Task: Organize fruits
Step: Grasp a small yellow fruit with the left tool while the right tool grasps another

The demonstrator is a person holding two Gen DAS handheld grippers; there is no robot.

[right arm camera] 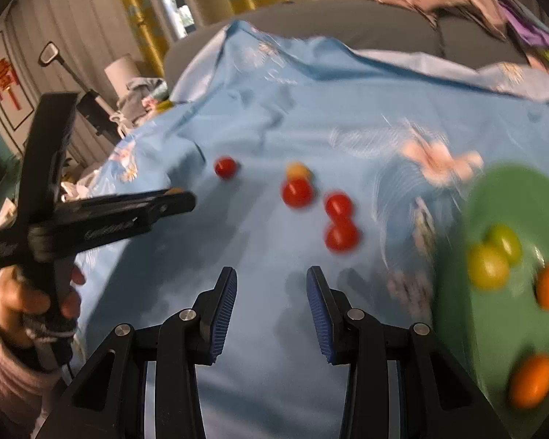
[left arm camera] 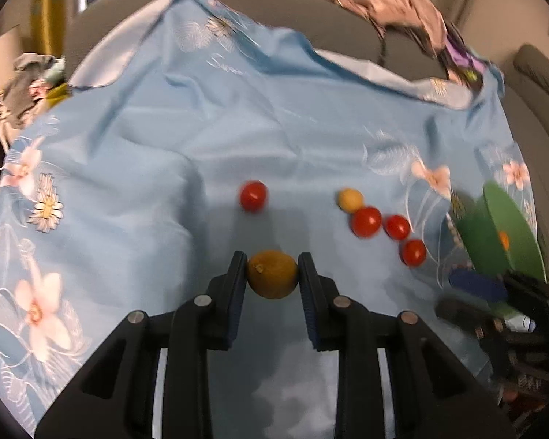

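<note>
My left gripper (left arm camera: 272,269) is shut on a yellow-brown round fruit (left arm camera: 272,274), held just above the blue floral cloth (left arm camera: 146,146). A lone cherry tomato (left arm camera: 253,195) lies ahead. To the right lie a small yellow fruit (left arm camera: 350,199) and three cherry tomatoes (left arm camera: 366,221). A green plate (right arm camera: 512,197) at the right holds two green-yellow fruits (right arm camera: 488,267) and two orange ones (right arm camera: 530,380). My right gripper (right arm camera: 271,274) is open and empty above bare cloth, left of the plate. The left gripper shows in the right wrist view (right arm camera: 179,199).
The cloth covers a grey sofa (left arm camera: 347,18). Crumpled pink and purple clothes (left arm camera: 402,7) lie on its back. More clutter (left arm camera: 29,80) sits at the far left. Yellow curtains hang behind.
</note>
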